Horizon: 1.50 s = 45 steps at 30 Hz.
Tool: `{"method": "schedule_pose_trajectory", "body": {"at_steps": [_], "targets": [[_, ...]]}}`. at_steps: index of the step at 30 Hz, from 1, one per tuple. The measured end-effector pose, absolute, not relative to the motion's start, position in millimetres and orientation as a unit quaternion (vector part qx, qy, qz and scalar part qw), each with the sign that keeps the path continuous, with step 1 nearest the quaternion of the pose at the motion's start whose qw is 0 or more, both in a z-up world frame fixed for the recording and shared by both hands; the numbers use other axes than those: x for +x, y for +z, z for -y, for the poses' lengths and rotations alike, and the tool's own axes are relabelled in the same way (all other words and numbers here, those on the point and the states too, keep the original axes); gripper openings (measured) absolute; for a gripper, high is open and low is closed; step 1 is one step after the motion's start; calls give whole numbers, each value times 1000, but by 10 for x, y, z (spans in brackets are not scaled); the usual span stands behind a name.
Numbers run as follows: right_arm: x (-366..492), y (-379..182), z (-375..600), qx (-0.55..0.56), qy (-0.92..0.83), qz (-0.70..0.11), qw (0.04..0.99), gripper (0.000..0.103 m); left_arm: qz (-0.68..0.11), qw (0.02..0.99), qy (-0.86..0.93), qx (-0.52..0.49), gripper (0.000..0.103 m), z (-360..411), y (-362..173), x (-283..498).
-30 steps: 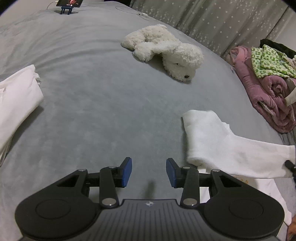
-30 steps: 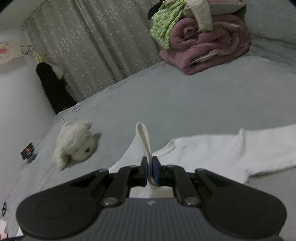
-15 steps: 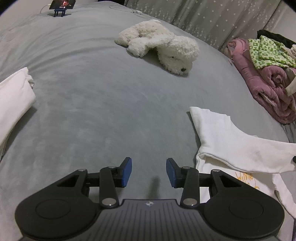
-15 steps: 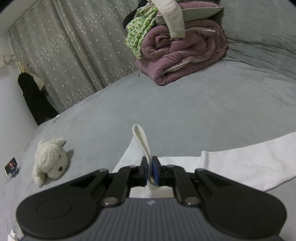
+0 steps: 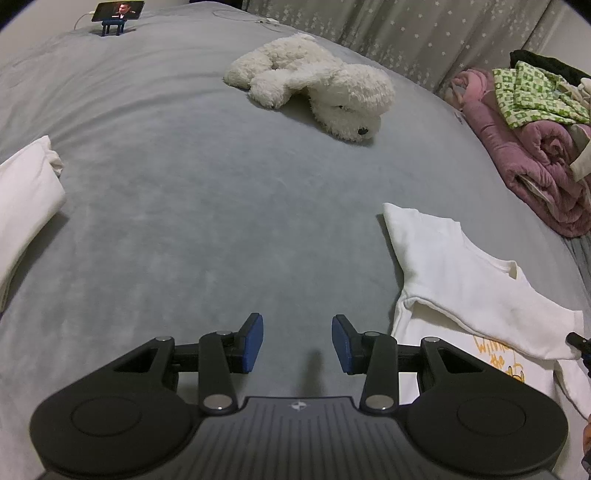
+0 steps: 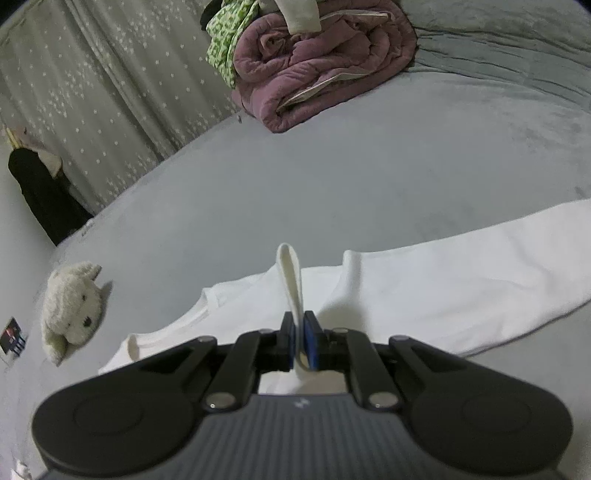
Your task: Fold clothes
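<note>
A white long-sleeved shirt (image 5: 454, 280) with yellow print lies on the grey bed at the right of the left wrist view, one sleeve folded across its body. My left gripper (image 5: 297, 341) hovers open over bare bedding just left of the shirt, nothing between its blue pads. In the right wrist view the same white shirt (image 6: 424, 291) spreads out ahead, and my right gripper (image 6: 302, 341) is shut on a pinched strip of its sleeve cuff, which sticks up between the pads.
A white plush dog (image 5: 321, 88) lies mid-bed. A rolled mauve blanket (image 5: 532, 155) with a green patterned cloth (image 5: 535, 96) on top sits at the right. Another white garment (image 5: 26, 199) lies at the left edge. A phone on a stand (image 5: 116, 11) is far back.
The right gripper has carried the sleeve across the shirt's body, so the sleeve now lies folded over it. The left gripper stayed open, drifting slightly.
</note>
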State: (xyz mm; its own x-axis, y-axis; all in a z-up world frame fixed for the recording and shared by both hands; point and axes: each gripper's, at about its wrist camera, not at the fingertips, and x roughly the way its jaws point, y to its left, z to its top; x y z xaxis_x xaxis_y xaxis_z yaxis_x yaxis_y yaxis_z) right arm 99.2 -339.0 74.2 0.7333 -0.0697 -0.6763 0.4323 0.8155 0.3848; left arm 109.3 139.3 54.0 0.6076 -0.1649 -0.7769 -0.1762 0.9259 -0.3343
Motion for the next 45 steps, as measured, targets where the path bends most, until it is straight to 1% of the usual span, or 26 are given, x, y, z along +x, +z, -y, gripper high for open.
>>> {"method": "schedule_pose_trajectory", "body": {"at_steps": [6, 10, 15, 20, 24, 26, 37, 45], "targets": [[1031, 757, 3391, 273, -136, -358, 883, 7, -445, 875, 6, -191, 40, -1381, 528, 1096], [1181, 612, 3409, 247, -157, -398, 870, 8, -446, 874, 3, -192, 40, -1374, 532, 1101], [1261, 466, 3348, 218, -173, -409, 869, 14, -445, 874, 3, -195, 40, -1408, 544, 1101], [1249, 468, 3175, 164, -198, -398, 881, 23, -446, 872, 2, -203, 40, -1432, 554, 1107], [1216, 522, 3124, 155, -221, -382, 884, 25, -445, 870, 2, -212, 40, -1469, 572, 1105], [1186, 555, 3110, 159, -231, -373, 885, 27, -444, 869, 2, -218, 40, -1490, 582, 1104], [1082, 688, 2927, 173, -247, -341, 890, 29, -442, 863, 6, -245, 40, -1601, 613, 1109], [1134, 700, 2361, 132, -189, -345, 910, 31, -437, 858, 7, -270, 40, -1703, 666, 1100]]}}
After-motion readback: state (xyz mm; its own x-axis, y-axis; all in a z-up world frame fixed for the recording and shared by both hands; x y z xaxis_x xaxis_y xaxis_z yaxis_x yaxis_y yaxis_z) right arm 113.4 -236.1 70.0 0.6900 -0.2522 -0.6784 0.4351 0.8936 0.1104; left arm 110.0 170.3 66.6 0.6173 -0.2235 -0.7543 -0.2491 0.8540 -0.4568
